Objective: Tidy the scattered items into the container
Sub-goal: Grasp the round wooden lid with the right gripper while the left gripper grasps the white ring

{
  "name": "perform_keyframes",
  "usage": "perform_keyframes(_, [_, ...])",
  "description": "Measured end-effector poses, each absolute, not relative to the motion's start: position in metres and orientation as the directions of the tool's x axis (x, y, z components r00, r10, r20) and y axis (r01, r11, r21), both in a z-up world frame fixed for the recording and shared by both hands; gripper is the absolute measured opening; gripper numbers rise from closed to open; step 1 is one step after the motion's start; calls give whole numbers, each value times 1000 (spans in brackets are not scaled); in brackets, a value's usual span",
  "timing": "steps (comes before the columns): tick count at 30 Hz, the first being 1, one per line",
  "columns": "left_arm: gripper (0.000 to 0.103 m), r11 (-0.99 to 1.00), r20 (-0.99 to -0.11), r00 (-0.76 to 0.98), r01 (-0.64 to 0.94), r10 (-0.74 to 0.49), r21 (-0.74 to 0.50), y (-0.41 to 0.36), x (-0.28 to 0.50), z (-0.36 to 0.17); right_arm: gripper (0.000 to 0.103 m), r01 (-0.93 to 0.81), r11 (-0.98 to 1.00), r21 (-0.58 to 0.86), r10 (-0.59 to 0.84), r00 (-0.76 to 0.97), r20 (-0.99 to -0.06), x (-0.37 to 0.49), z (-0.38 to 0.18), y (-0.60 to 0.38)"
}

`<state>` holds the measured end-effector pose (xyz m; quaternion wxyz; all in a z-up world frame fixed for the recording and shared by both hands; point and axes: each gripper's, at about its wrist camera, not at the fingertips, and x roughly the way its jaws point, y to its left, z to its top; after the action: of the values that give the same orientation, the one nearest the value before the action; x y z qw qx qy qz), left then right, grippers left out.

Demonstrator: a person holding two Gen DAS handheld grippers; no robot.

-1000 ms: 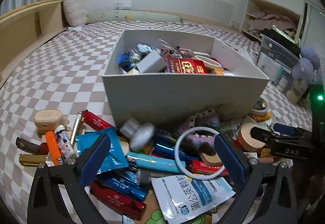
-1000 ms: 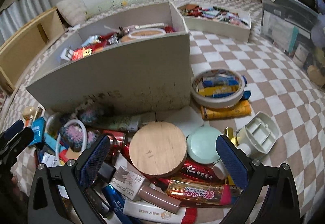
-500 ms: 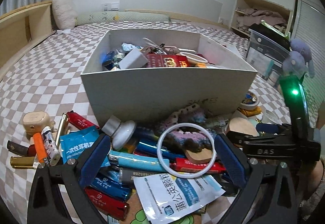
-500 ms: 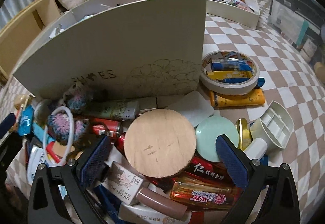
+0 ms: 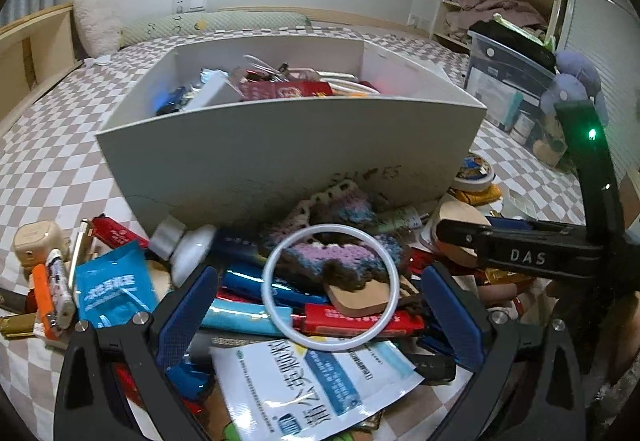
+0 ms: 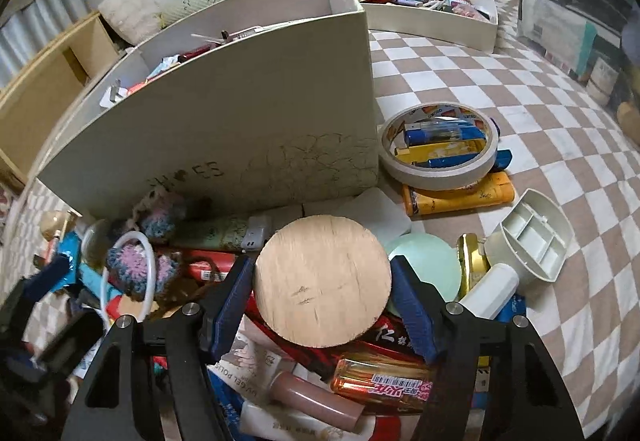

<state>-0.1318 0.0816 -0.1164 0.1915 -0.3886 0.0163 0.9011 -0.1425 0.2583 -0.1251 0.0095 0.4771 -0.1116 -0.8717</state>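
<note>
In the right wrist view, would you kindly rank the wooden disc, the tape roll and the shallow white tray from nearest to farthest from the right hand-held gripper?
1. Wooden disc: between the right hand-held gripper's fingers.
2. Tape roll: ahead, right, beside the box.
3. Shallow white tray: far back, right.

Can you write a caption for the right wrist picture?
Right gripper closes on a wooden disc atop the clutter beside the box.
</note>
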Motion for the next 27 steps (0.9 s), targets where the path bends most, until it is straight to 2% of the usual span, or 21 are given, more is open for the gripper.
perform_keyframes(11, [101, -934, -757, -589, -348, 281, -77, 99, -144, -138, 70, -94, -962, 256, -166, -542, -824, -143, -123, 260])
perform_keyframes(13, [97, -940, -765, -583, -329, 273, -84, 98, -148, -141, 70, -88, -960, 267, -179, -541, -822, -142, -123, 261])
perform_keyframes(18, [96, -947, -770, -575, -299, 275, -115, 93, -153, -144, 70, -87, -956, 280, -191, -540, -820, -143, -123, 263])
perform_keyframes(20, [85, -946, -767, -577, -301, 282, -122, 93, -151, -143, 70, -87, -955, 285, -196, -539, -819, -144, -122, 264])
perform_keyframes(27, [84, -936, -759, -565, -310, 324, -169, 88, -146, -140, 70, -88, -950, 298, -206, -538, -817, -147, -122, 265])
